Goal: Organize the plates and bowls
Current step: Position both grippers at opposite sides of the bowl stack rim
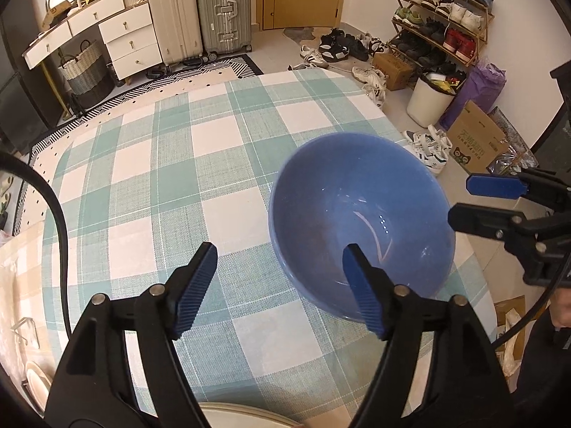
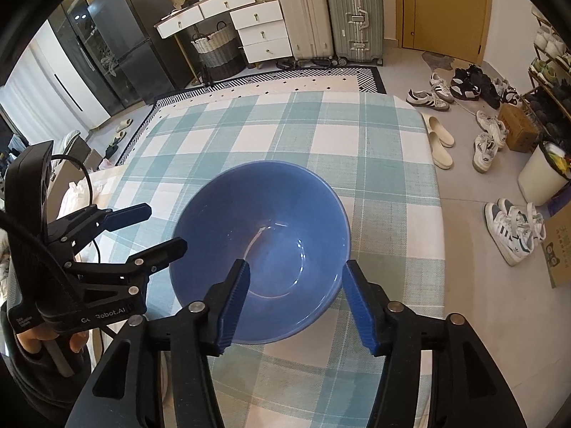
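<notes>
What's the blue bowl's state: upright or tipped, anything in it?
Upright and empty. The blue bowl sits mouth-up on the checked tablecloth; its bare glazed floor shows in both views.

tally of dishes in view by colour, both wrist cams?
Blue bowl, on the checked tablecloth: 1
Cream-white dish, partly visible at the lower left edge of the left wrist view: 1
Pale dish rim at the bottom edge of the same view, mostly hidden: 1
Total: 3, the two pale ones only partly seen.
</notes>
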`<state>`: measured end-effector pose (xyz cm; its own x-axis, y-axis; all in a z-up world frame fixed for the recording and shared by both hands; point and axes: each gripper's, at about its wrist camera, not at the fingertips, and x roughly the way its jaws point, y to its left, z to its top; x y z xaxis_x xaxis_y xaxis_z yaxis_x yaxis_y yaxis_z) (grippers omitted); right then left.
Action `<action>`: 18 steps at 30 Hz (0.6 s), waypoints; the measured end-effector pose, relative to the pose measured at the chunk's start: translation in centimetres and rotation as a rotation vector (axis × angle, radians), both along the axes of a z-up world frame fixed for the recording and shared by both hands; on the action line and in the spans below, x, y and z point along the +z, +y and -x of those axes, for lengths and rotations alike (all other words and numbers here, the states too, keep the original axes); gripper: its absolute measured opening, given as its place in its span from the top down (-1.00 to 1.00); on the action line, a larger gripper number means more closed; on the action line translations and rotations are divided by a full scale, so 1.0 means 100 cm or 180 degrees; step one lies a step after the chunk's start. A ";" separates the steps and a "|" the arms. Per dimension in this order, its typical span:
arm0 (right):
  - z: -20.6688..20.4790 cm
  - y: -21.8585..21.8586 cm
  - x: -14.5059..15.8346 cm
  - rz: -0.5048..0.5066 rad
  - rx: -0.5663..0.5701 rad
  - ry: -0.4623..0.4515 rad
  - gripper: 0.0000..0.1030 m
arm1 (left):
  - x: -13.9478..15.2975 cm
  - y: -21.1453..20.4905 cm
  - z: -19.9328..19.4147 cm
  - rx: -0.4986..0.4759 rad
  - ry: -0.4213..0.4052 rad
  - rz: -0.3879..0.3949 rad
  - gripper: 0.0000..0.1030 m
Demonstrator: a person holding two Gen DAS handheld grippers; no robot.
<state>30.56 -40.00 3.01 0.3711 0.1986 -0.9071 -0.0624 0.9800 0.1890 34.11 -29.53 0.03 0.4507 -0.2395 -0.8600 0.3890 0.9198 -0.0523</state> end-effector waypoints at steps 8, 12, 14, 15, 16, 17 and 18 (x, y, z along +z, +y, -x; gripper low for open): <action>0.011 0.000 0.009 -0.0019 0.0052 -0.0067 -0.53 | 0.005 0.003 0.007 -0.0019 -0.0009 0.0021 -0.46; 0.012 -0.002 0.010 -0.0022 0.0035 -0.0075 -0.61 | 0.007 0.005 0.008 -0.0039 0.0022 0.0052 -0.48; 0.012 -0.002 0.010 -0.0010 0.0035 -0.0078 -0.63 | 0.008 0.005 0.010 -0.0032 0.0020 0.0047 -0.52; 0.012 -0.003 0.009 -0.0011 0.0034 -0.0075 -0.65 | 0.008 0.005 0.011 -0.0024 0.0019 0.0046 -0.53; 0.012 -0.003 0.009 -0.0011 0.0037 -0.0075 -0.65 | 0.008 0.006 0.011 -0.0021 0.0022 0.0049 -0.54; 0.012 -0.003 0.009 -0.0012 0.0036 -0.0076 -0.65 | 0.008 0.006 0.011 -0.0024 0.0021 0.0047 -0.55; 0.012 -0.004 0.008 -0.0016 0.0031 -0.0072 -0.65 | 0.008 0.006 0.011 -0.0020 0.0022 0.0043 -0.57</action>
<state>29.35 -40.38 3.79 0.3894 0.2067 -0.8976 -0.0762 0.9784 0.1922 33.02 -28.96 0.79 0.4432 -0.2538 -0.8597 0.3942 0.9165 -0.0673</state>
